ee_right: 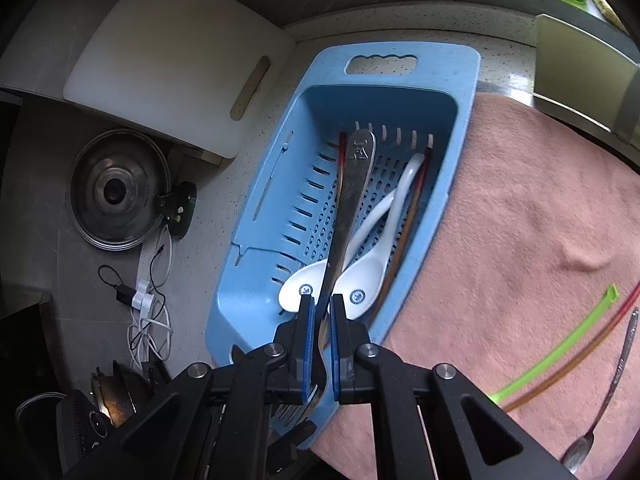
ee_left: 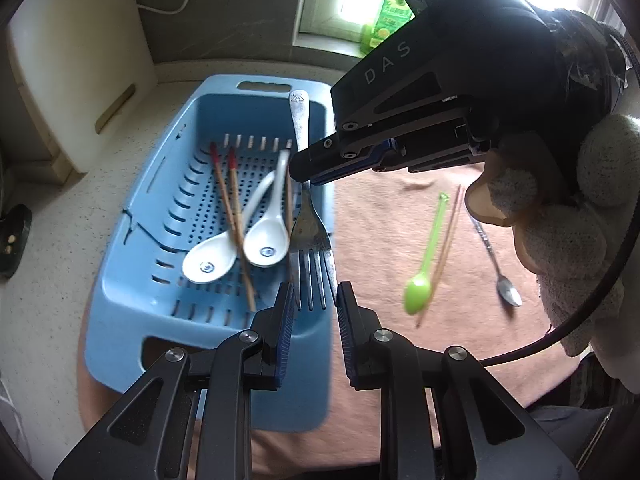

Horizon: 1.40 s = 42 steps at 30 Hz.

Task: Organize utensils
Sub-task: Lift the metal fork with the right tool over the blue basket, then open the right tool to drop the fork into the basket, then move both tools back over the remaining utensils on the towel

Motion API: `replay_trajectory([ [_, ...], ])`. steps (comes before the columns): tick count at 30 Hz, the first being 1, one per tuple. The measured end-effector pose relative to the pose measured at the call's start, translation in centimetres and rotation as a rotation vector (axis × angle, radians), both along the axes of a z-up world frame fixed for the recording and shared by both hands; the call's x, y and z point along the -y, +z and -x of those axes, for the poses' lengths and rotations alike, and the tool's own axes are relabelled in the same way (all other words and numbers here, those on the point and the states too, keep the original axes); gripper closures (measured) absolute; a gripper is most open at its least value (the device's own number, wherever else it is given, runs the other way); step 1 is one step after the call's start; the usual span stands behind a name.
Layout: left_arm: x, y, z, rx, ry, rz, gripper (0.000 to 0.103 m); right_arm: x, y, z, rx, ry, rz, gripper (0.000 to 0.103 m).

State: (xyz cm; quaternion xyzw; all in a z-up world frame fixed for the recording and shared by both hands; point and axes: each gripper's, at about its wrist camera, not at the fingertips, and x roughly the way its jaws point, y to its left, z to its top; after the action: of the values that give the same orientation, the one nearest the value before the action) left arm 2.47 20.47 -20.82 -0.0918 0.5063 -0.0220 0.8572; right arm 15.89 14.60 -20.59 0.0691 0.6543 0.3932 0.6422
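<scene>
The right gripper (ee_right: 320,320) is clamped on the neck of a long stainless-steel fork (ee_left: 301,128), its blue-padded fingers (ee_right: 307,332) pressed against either side of the shaft, and it holds the fork over the pale blue perforated plastic basket (ee_left: 120,280). In the left wrist view the tines hang between the fingers of the left gripper (ee_left: 314,312), which stands partly spread with nothing in it; whether its pads touch the tines I cannot tell. The handle points toward the far end of the basket.

Inside the basket already lie two white ceramic soup spoons (ee_left: 264,240) side by side and red-tipped wooden chopsticks (ee_left: 232,200), one pair crossing the left spoon.

To place the fork well, I judge it best to lower it lengthwise, parallel to the spoons, into the strip along the right wall, and to release only once it is low, so it does not clatter onto the ceramic bowls. The left gripper should draw back from the tines first.

On the pink cloth (ee_left: 400,380) beside the basket wait a lime-green plastic spoon (ee_left: 428,264), a single brown chopstick (ee_left: 448,240) touching it, and a small metal teaspoon (ee_left: 502,276) a little apart
</scene>
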Motion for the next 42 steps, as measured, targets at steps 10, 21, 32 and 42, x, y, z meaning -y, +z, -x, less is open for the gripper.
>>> replay_trajectory([
  [10, -2.1, -2.4, -1.4, -0.051, -0.017, 0.008, 0.083, -2.6, -2.9, -1.0, -0.030, -0.001, 0.035, 0.096],
  [21, -2.1, -2.4, -1.5, -0.048, -0.015, -0.011, 0.082, -2.5, -2.8, -1.4, 0.016, 0.020, 0.062, 0.081],
  [32, -1.0, -1.7, -0.5, -0.038, 0.005, -0.038, 0.082, -0.7, -1.3, -0.6, 0.076, 0.033, 0.039, 0.074],
  [42, -0.7, -1.1, 0.3, -0.025, 0.027, -0.049, 0.082, 0.8, -0.1, 0.5, 0.168, 0.052, 0.000, 0.066],
])
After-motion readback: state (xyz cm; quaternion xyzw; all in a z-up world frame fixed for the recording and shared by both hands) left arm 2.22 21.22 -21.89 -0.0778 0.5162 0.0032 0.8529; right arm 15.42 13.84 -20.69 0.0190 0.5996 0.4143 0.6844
